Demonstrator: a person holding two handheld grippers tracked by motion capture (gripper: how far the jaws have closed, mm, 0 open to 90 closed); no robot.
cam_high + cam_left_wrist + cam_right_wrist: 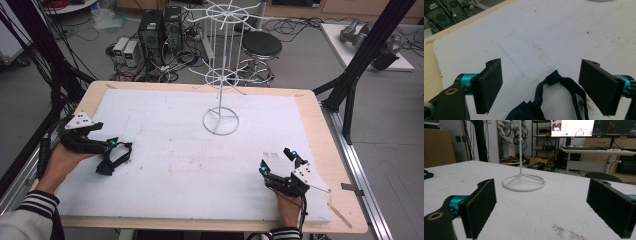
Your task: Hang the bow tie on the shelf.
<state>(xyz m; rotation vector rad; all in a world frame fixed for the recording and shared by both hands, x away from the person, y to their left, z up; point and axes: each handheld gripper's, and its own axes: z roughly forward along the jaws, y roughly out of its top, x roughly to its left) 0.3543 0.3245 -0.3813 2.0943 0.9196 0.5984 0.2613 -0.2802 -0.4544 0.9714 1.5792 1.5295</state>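
Here, in the high view, a pale wooden bench (320,125) carries a white foam board (190,155) covering most of its top. A white wire display stand with a ring base (220,120) rises at about twelve o'clock from the board's middle. At nine o'clock a person's left hand (62,160) holds the left gripper (116,151), its fingers apart around a dark navy fabric item with a looped strap (111,161) lying on the board. At about four o'clock the right hand (289,207) holds the right gripper (276,161), fingers apart over bare board, well apart from the stand and the fabric.

In the left gripper view, the two black fingers (489,85) stand wide apart, and the dark fabric (544,105) lies between them at six o'clock, its strap loop reaching toward twelve; whether either finger touches it cannot be told.

In the right gripper view, the black fingers (480,206) are likewise spread, nothing between them but board, and the stand's ring base (524,183) sits ahead at twelve o'clock.
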